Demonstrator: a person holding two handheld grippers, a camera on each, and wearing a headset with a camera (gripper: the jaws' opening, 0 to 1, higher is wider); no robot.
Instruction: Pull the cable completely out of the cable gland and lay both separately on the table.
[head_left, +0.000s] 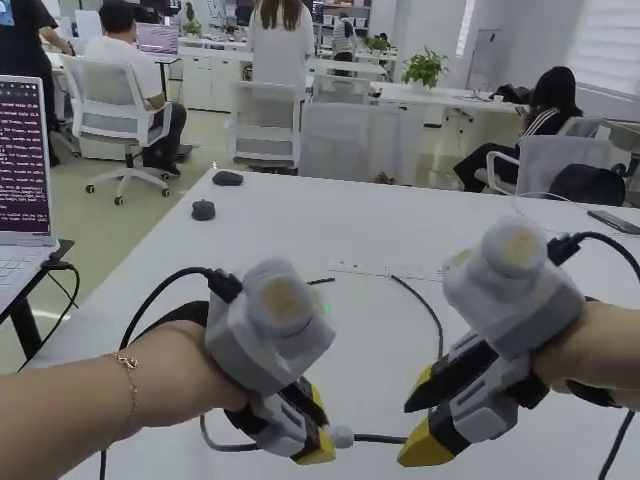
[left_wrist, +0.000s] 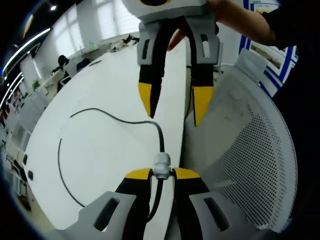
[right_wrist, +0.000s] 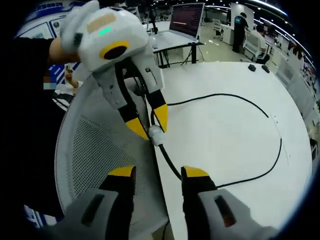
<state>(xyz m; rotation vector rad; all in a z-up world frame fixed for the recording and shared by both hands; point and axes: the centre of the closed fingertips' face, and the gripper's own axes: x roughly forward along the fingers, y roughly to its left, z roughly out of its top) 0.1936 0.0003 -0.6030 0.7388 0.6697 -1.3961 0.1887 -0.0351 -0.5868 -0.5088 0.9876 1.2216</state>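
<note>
**Left:** your left hand-held gripper (head_left: 322, 446) pinches the white cable gland (head_left: 341, 436) at the near edge of the white desk (head_left: 330, 215). **Centre:** the black cable (head_left: 433, 318) is still threaded through the gland and loops out across the desk toward the far side. **Right:** your right hand-held gripper (head_left: 417, 422) hangs spread, holding nothing, its tips close to the cable just right of the gland.

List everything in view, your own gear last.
Table: one, white, under the cable.
Cable: one, black, looped on the table, threaded through the gland.
Cable gland: one, whitish, between the left jaws.
Small dark objects: two, table's far left.
Laptop: one, screen lit, side desk at left.
Mesh chair: one, white, beside the table edge.
Left hand-held gripper: one, grey, yellow tips, shut on the gland.
Right hand-held gripper: one, same colours, open, near the cable.
</note>
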